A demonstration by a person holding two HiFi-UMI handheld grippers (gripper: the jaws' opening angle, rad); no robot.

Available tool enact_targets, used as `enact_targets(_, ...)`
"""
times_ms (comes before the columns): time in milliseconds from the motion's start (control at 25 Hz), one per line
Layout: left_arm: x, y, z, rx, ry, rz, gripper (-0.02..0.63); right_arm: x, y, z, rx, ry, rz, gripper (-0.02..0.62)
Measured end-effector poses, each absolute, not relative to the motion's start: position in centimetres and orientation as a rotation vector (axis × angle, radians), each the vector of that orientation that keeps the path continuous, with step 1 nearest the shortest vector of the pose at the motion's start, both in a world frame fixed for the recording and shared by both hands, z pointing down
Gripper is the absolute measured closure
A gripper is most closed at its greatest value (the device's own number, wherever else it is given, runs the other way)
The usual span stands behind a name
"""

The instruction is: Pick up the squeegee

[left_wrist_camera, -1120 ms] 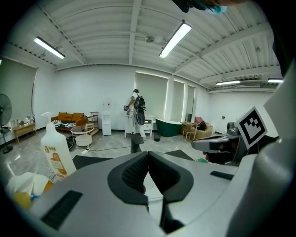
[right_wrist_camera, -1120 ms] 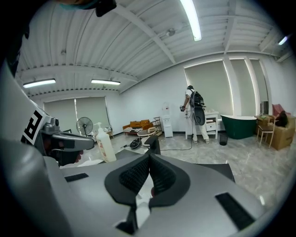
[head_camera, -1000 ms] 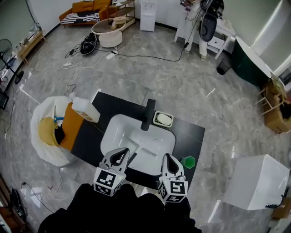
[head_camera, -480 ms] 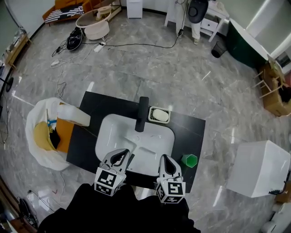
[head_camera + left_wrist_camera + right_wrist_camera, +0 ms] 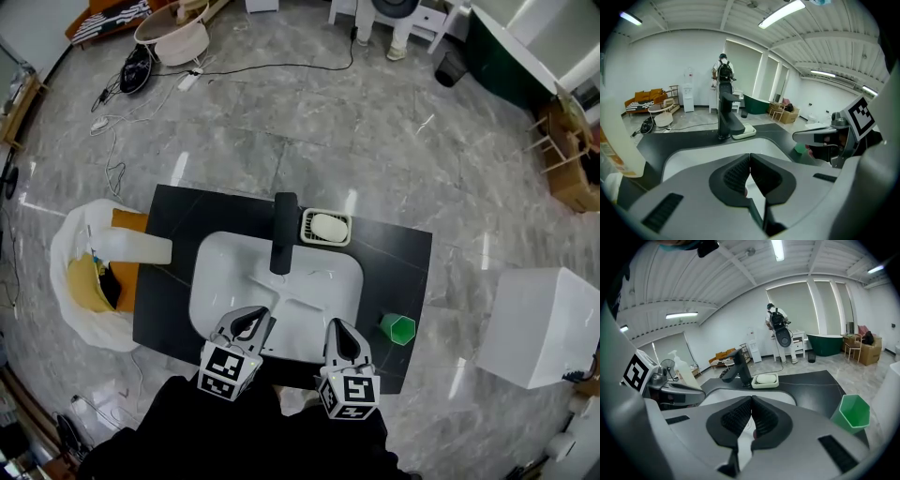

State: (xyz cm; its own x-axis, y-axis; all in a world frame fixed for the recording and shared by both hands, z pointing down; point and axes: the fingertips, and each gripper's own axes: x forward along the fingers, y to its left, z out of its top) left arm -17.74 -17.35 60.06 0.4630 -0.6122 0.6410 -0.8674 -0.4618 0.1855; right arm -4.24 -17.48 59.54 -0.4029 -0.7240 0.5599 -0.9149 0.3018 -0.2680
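- The left gripper [image 5: 248,314] and the right gripper [image 5: 339,326] hang side by side over the near edge of the black surface [image 5: 173,211]. Both are aimed at the white sink [image 5: 220,281].
- Both gripper views show each pair of fingers pressed together with nothing between them.
- No view shows the squeegee plainly. None appears on the surface, in the sink or by the faucet [image 5: 281,234]. Whether it lies among the things in the bag at the left cannot be told.
- The step in hand looks like search and approach, so the task seems hardly begun.
- To do it well, the person would first need to find the squeegee. One gripper's fingers should then spread before it reaches in, since closed fingers would only push the tool away.
- A grip across the handle, close to the head, would likely keep it from swinging.
- The sink looks empty as far as it shows.
- The soap dish [image 5: 325,228], just beside the faucet, holds a pale bar of soap.
- The green cup [image 5: 398,328] stands on the surface to the right of the sink and appears empty.
- The white bag [image 5: 70,239] beside the left end of the surface holds yellow and orange things, too jumbled to name.
- A white pump bottle [image 5: 131,249] stands at that same end.
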Motion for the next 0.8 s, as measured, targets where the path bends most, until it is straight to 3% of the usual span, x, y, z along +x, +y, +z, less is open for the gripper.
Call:
enact_targets(520,-17.1,-16.7,68.5,2.062,-1.102,0.808,0.576,-3.3,-18.2,62.4,1.504,-2.171,0.859,0.580)
enact_targets(600,-16.9,-16.2,69.6,2.032,-1.061,0.819,0.468,-3.3,-18.2,62.7,1.503,-2.165,0.864,0.580)
enact_targets(800,-16.8,-14.8,72.6,1.931,-0.988,0.887,0.387,-3.4,-18.0,63.1,1.500,-2.161,0.874,0.580)
